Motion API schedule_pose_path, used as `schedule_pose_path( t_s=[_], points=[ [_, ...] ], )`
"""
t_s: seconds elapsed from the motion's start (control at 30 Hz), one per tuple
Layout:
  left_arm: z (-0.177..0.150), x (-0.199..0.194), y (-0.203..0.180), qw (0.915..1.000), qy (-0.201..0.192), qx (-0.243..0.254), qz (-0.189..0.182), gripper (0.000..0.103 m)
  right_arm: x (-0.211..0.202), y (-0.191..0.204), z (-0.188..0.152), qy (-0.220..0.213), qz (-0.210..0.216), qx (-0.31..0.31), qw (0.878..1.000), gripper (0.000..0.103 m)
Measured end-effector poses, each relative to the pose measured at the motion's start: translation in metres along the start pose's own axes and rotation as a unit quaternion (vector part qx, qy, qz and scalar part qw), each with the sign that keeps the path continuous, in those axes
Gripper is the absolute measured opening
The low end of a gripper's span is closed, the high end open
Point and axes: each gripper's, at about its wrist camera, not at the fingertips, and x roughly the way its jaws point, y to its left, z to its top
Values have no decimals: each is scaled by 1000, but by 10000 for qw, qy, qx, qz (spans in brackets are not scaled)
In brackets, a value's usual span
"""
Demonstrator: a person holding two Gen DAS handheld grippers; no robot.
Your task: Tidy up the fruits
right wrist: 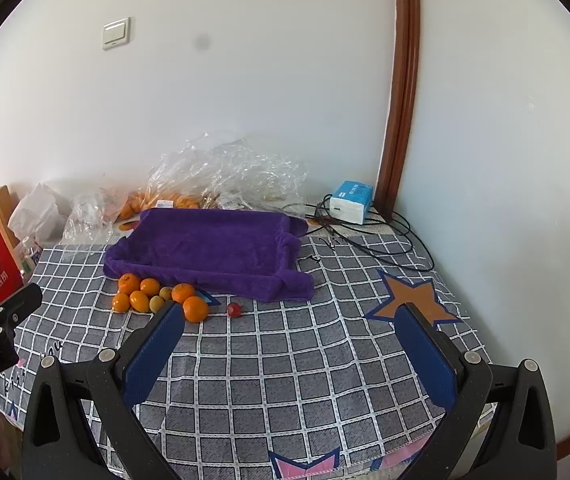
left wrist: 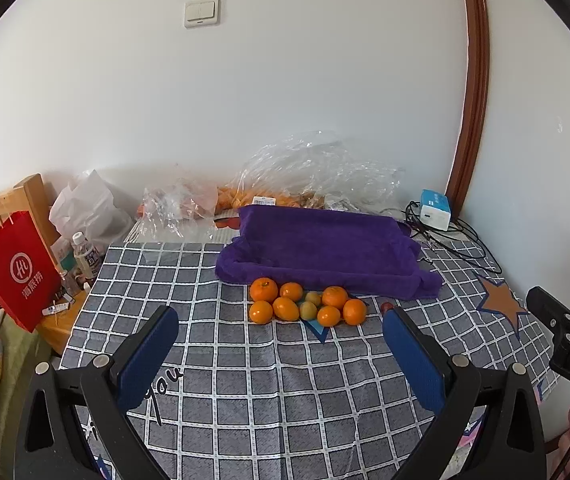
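Both tools hang wide and empty over the near edge of the checked tablecloth [left wrist: 269, 392]: our left gripper [left wrist: 281, 320] and our right gripper [right wrist: 291, 312] hold nothing. Farther in, near the middle of the cloth, the oranges [left wrist: 305, 306] sit bunched together with two small greenish fruits [left wrist: 311, 305] among them, touching the front edge of the purple towel-lined tray [left wrist: 325, 248]. One small red fruit [right wrist: 233, 309] lies just beside the cluster, apart. We judge nothing is sorted yet. We should take an outer orange first, closing gently across its width so neighbours do not roll, then lift it over the tray's front wall.
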Motion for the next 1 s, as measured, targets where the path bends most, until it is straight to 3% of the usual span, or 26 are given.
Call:
schedule_pose_path(
  t_s=[1.0],
  points=[
    [0, 1, 8, 10000, -32, -63, -23, 103, -5, 14, -1, -48, -4, -111, 9999, 103]
  ],
)
